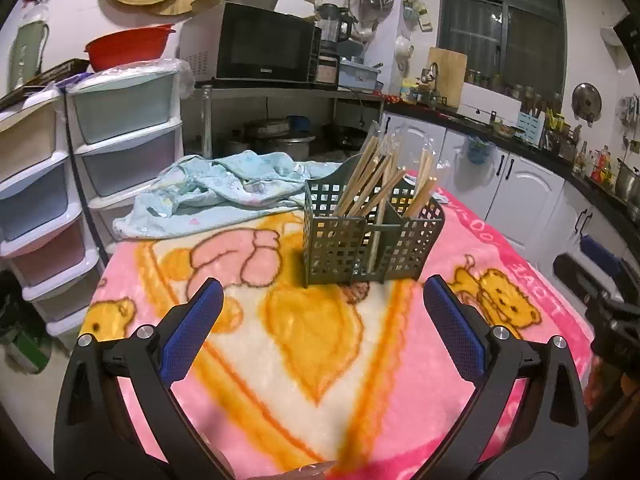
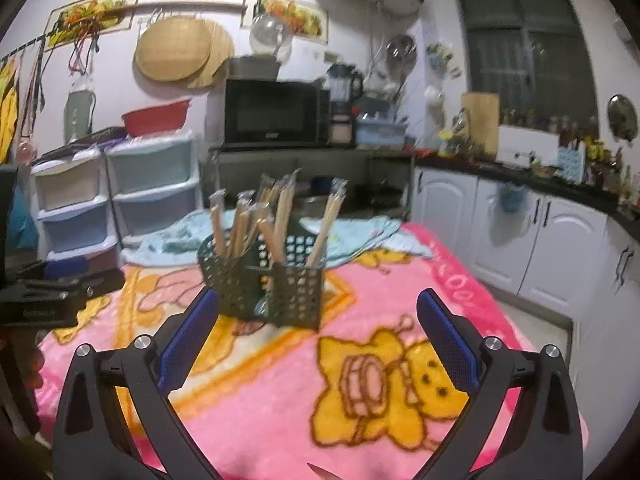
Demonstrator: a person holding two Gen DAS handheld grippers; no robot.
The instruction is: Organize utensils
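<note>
The green perforated caddy (image 1: pixel 370 236) is seen standing on the pink blanket-covered table (image 1: pixel 460 400), set toward the far edge, just in front of the crumpled light-blue cloth (image 1: pixel 224 188) that is draped over the far-left corner. The wrapped wooden chopsticks (image 1: pixel 372 176) are held in its compartments, fanned out and leaning at steep angles. Both tools are held back near the near edge — the left gripper (image 1: pixel 322 298) with its jaws spread wide and nothing between them, the right gripper (image 2: pixel 318 306) likewise parted and empty.

Little appears left to be gathered, so the risk is judged to lie in any further contact. The caddy looks light and top-heavy; a nudge at its rim could tip it on the soft blanket — and the leaning chopsticks would be spilled. The slippery wrappers could also be snagged by a closing pad.
</note>
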